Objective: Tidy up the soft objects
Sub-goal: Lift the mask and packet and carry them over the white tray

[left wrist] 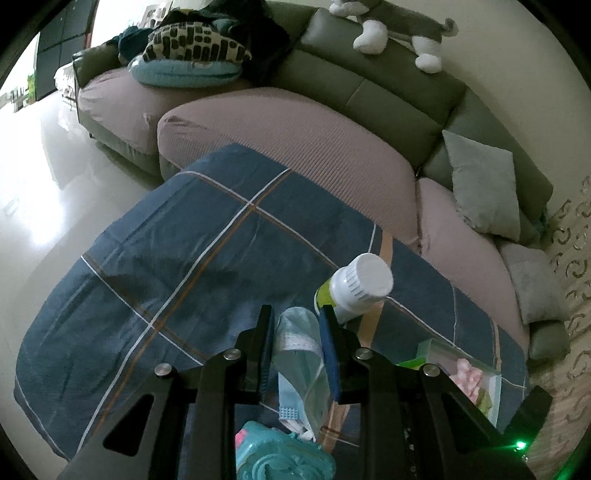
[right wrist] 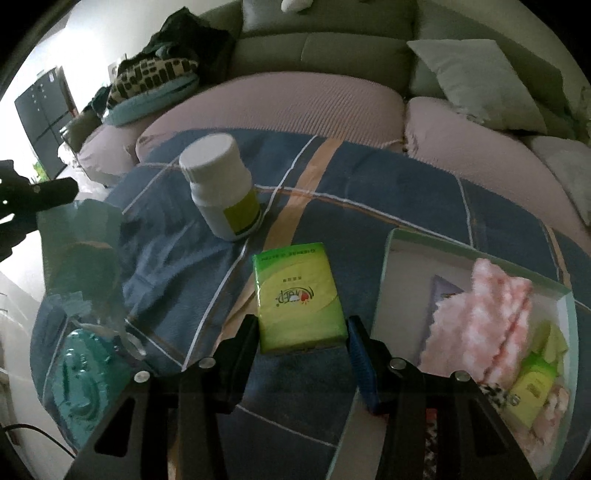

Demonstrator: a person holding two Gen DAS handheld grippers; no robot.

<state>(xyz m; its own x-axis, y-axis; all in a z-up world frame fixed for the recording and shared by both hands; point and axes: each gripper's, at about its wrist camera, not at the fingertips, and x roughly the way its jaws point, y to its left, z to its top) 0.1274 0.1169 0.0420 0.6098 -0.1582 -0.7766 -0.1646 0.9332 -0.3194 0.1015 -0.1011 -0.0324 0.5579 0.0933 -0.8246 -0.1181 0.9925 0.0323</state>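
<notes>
My left gripper (left wrist: 295, 314) is shut on a clear bag with a light blue face mask (left wrist: 299, 354) and holds it above the blue plaid cloth (left wrist: 166, 258). The bag also shows at the left of the right wrist view (right wrist: 81, 258). My right gripper (right wrist: 301, 321) is open around a green tissue pack (right wrist: 295, 295) lying on the cloth; the jaws stand either side, not touching. A white box (right wrist: 391, 266) at the right holds a pink fluffy cloth (right wrist: 487, 310), another green tissue pack (right wrist: 532, 391) and other soft items.
A white pill bottle (right wrist: 221, 184) with a green label stands on the cloth behind the tissue pack. A teal plastic item (right wrist: 77, 384) lies at the cloth's near left. The sofa (left wrist: 295, 147) with cushions and a plush toy (left wrist: 399, 26) is behind.
</notes>
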